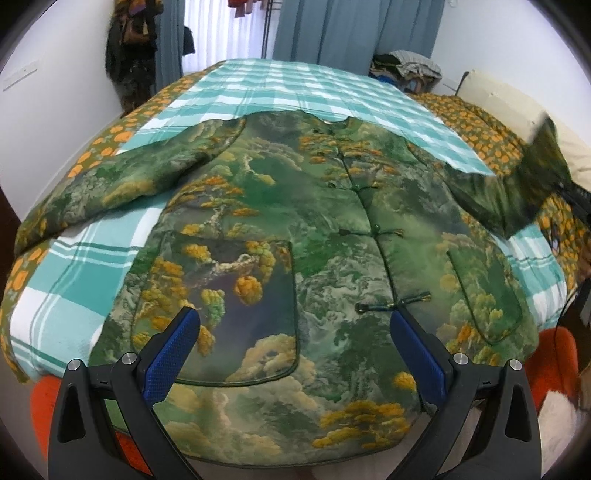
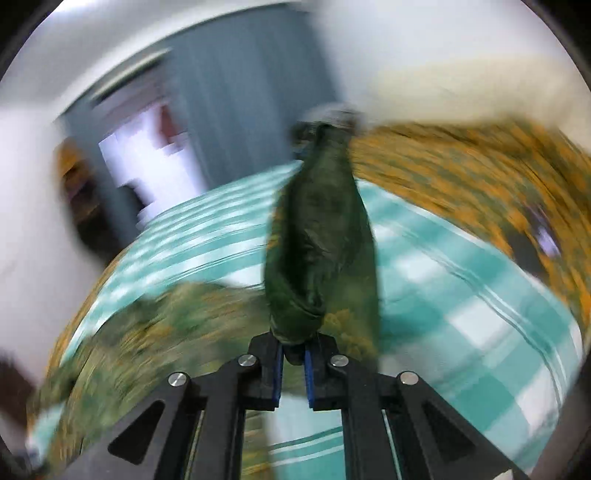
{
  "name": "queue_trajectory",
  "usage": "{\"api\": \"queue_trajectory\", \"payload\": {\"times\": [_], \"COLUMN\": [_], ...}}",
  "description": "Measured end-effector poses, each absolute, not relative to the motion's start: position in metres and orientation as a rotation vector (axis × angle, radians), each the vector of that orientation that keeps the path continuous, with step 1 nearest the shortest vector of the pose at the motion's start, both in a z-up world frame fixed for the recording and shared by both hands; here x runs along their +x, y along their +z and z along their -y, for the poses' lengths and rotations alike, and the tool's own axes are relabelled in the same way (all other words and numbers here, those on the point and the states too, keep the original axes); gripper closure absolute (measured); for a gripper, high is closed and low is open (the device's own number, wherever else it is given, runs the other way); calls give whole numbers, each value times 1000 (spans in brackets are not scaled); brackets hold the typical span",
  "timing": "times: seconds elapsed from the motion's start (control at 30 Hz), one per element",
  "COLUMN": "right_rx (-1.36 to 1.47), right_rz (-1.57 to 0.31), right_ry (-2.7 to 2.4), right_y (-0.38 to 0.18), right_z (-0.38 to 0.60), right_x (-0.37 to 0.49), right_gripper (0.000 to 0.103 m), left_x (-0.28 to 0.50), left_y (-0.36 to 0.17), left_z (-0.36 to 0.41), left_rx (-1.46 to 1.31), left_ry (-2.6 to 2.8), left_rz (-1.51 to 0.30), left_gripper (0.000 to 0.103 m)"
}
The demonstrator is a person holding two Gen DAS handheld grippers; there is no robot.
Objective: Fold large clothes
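A large green jacket [image 1: 317, 229] with a landscape print and knot buttons lies front up on the checked bed cover [image 1: 303, 88]. Its left sleeve [image 1: 122, 177] lies spread to the left. My left gripper [image 1: 295, 325] is open and empty, above the jacket's lower hem. The right sleeve [image 1: 532, 184] is lifted off the bed at the right. In the right wrist view my right gripper [image 2: 294, 360] is shut on that sleeve's cuff [image 2: 317, 251], which stands up between the fingers. That view is blurred by motion.
The bed has an orange-flowered quilt [image 1: 476, 122] under the teal checked cover. A clothes pile [image 1: 406, 66] sits at the far corner, a cream pillow [image 1: 517, 103] at the right. Curtains [image 1: 332, 26] and hanging clothes [image 1: 129, 48] are behind. Orange fabric [image 1: 550, 350] shows below the bed edge.
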State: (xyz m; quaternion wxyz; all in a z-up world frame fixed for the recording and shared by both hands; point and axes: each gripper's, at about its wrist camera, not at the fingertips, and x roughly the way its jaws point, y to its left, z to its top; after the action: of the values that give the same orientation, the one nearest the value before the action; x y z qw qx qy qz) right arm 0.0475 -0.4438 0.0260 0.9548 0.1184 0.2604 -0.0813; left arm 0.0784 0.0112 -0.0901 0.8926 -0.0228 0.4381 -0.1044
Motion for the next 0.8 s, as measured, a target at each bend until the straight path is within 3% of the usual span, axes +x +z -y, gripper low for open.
{"api": "queue_trajectory", "payload": {"times": [0.27, 0.37, 0.43, 0.73, 0.8], "right_rx": [-4, -15, -4, 69, 99], "right_rz": [-656, -757, -834, -797, -800], "right_ry": [90, 136, 188, 221, 197], "right_y": [-50, -86, -99, -79, -80], "right_z": [276, 249, 243, 278, 293], "right_x": [67, 65, 64, 12, 5], "right_gripper": [94, 82, 47, 35, 35], "left_x": [74, 81, 92, 178, 200], "left_y": [-88, -85, -83, -110, -129], "left_z": [-4, 6, 16, 92, 115], "left_rx": [-58, -94, -136, -271, -277], "left_ry": [-267, -358, -412, -570, -549], "left_rz": [-952, -991, -1006, -1153, -1205], "left_gripper": [1, 1, 1, 4, 22]}}
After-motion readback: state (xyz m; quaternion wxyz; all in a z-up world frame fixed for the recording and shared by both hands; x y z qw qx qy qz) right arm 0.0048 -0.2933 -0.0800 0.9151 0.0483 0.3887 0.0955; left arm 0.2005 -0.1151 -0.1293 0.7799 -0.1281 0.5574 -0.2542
